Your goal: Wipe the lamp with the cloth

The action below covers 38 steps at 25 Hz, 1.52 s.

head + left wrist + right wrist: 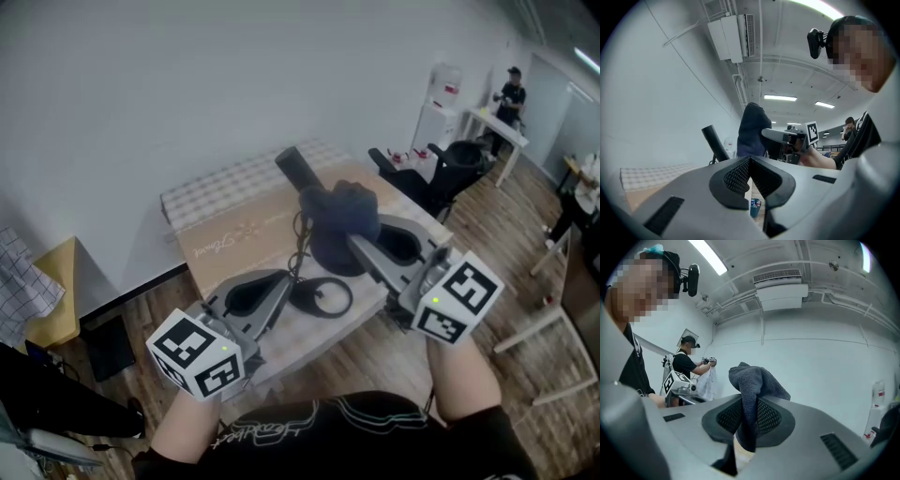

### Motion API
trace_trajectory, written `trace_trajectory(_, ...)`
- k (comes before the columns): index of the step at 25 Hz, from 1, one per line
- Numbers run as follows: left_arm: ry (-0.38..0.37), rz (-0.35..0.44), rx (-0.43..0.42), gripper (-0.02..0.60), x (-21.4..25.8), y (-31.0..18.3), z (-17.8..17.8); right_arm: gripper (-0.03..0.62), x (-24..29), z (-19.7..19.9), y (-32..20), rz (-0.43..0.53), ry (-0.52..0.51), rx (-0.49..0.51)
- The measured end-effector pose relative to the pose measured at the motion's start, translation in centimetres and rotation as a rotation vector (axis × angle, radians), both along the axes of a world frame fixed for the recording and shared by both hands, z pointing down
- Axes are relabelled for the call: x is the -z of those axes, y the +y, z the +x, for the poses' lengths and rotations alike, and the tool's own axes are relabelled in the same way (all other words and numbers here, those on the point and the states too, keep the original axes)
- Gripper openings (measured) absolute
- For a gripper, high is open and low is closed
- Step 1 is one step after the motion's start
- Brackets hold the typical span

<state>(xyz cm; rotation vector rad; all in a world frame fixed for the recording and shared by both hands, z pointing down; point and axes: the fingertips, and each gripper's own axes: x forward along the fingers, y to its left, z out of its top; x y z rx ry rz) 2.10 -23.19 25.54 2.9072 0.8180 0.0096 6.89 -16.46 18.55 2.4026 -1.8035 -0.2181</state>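
A black desk lamp (298, 171) stands on the table (217, 246), its ring base (325, 300) close to me and its bar head (714, 142) slanting up at the back. My right gripper (362, 247) is shut on a dark blue cloth (343, 212), which hangs bunched over the lamp's stem. In the right gripper view the cloth (756, 379) is pinched between the ribbed pads of the right gripper (749, 405). My left gripper (285, 279) is shut with nothing in it, just left of the ring base. In the left gripper view the left gripper (751, 162) points toward the cloth (752, 124).
A checked mat (246, 180) covers the table's far edge. A black chair (441, 171) stands right of the table. A person (509, 99) works at a white table at the far right. A yellow box (54, 291) and checked fabric (17, 281) lie on the left.
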Motion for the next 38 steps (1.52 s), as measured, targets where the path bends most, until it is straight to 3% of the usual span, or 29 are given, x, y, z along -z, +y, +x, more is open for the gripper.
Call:
trace_trajectory(6, 0.041, 0.009, -0.025, 0.0, 1.1, -2.4, -0.1, 0.057, 2.7, 1.1, -2.2, -0.007, 0.114, -0.081)
trace_trajectory(14, 0.07, -0.002, -0.06, 0.0, 1.6, -5.1, 0.8, 0.057, 4.6, 3.7, -4.8, -0.097, 0.291, -0.227)
trace_trajectory(28, 0.039, -0.05, -0.107, 0.0, -0.5, -8.3, 3.3, 0.057, 2.2, 6.7, -9.4, -0.371, 0.703, -0.496)
trace_trajectory(33, 0.025, -0.059, -0.114, 0.0, -0.8, -8.9, 3.6, 0.057, 0.8, 7.1, -10.3, -0.44, 0.765, -0.529)
trace_trajectory(38, 0.011, -0.065, -0.119, 0.0, -1.7, -9.8, 4.1, 0.057, -1.3, 7.7, -10.9, -0.488, 0.75, -0.536)
